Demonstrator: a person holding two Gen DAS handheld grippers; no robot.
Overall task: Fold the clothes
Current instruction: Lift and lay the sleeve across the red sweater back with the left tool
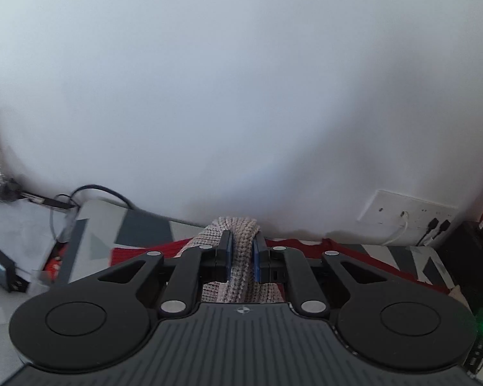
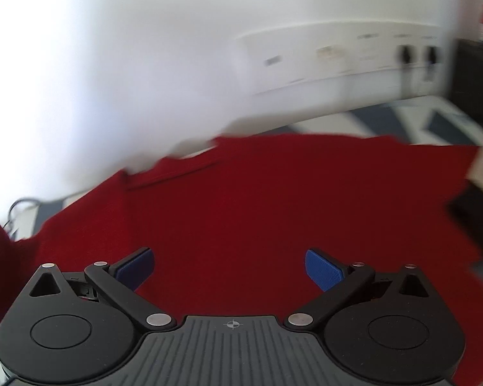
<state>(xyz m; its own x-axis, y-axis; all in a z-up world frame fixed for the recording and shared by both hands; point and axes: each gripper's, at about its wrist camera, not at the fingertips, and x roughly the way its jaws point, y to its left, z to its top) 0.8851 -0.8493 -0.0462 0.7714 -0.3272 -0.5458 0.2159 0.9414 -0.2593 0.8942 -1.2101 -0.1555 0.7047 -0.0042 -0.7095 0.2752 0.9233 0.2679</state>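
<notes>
Now: your left gripper points level at the far wall, clamped on a pinkish knit fold | your right gripper tilts down, jaws wide, empty | red garment spread on the patterned surface, just beyond it.

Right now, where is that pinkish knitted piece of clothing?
In the left wrist view, the pinkish knit is pinched between the left gripper's blue pads, low and centre, held up over the red garment by the white wall.
</notes>
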